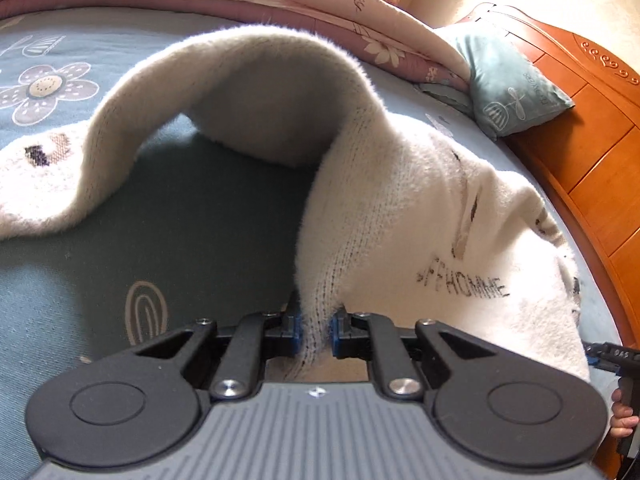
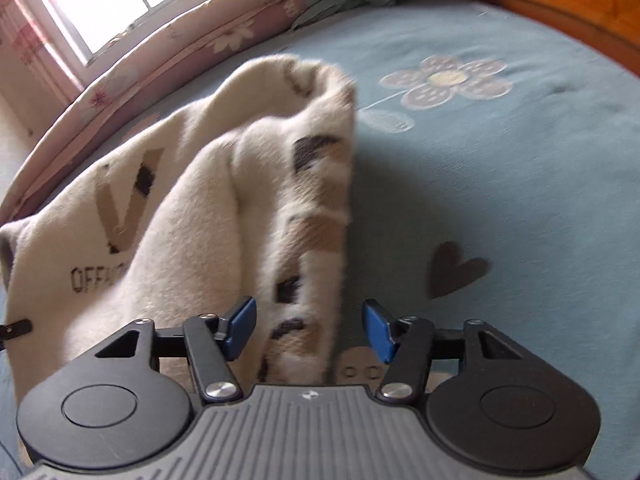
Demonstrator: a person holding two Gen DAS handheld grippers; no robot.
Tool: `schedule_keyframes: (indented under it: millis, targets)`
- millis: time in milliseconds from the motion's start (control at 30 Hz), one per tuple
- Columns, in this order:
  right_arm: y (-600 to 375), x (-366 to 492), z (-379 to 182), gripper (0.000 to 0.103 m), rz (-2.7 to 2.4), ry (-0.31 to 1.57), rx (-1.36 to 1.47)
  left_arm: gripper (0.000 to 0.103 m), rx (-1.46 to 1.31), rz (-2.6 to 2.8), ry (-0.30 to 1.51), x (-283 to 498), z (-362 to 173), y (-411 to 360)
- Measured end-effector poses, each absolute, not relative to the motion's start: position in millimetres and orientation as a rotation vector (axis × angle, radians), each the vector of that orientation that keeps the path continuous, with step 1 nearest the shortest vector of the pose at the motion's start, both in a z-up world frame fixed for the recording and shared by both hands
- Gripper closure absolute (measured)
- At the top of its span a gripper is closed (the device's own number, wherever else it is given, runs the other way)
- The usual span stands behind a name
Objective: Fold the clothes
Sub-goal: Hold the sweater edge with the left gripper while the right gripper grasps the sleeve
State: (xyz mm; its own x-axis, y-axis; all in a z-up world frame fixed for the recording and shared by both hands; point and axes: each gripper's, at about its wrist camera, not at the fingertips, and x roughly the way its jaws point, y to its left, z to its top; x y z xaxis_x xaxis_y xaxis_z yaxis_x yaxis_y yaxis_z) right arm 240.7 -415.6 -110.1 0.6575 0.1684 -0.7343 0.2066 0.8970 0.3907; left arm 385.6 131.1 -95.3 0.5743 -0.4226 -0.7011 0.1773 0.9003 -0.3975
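Jaws of the left gripper (image 1: 315, 330) are clamped on a ribbed edge of a cream knitted sweater (image 1: 420, 216), lifting it in an arch over the blue bed (image 1: 48, 264). The right gripper (image 2: 310, 330) stands with jaws apart, a patterned fold between them but unpressed. Soft, fluffy and light, the sweater will likely sag wherever unsupported; hems and cuffs look the surest holds. Its long axis cannot be told, bunched as it is.

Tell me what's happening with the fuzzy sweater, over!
Left gripper shut on white sweater, edge lifted off blue bedsheet. Right gripper jaws open, patterned fold between them, not pinched. Nothing in the way.
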Motion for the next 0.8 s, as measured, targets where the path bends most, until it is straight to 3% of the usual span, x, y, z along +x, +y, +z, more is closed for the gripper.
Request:
schedule_keyframes:
  millis: [67,100,167,233,433,533,700,800]
  targets:
    - [-406,246,-114,0.049,-0.019,0.872,0.415,0.092,-0.304,-0.355,0.895,386,-100,132]
    - [-401,248,-116,0.057,-0.017,0.878,0.386,0.092,-0.305,-0.355,0.894,386,-101,131]
    - [-396,249,-113,0.087,-0.010,0.872,0.329,0.092,-0.300,-0.354,0.888,385,-102,131]
    - [-395,246,-104,0.094,-0.003,0.853,0.271,0.092,-0.298,-0.356,0.882,383,-101,131]
    - [-436,249,-73,0.093,-0.258,0.795,0.116,0.092,-0.309,-0.359,0.882,382,-102,131]
    - [-457,257,-77,0.084,-0.415,0.855,0.059,0.092,-0.307,-0.362,0.878,382,-100,129]
    - [-445,228,-63,0.062,-0.380,0.757,0.127,0.092,-0.302,-0.368,0.868,376,-96,128]
    - [-433,219,-63,0.050,-0.151,0.768,0.299,0.092,-0.302,-0.371,0.863,373,-94,130]
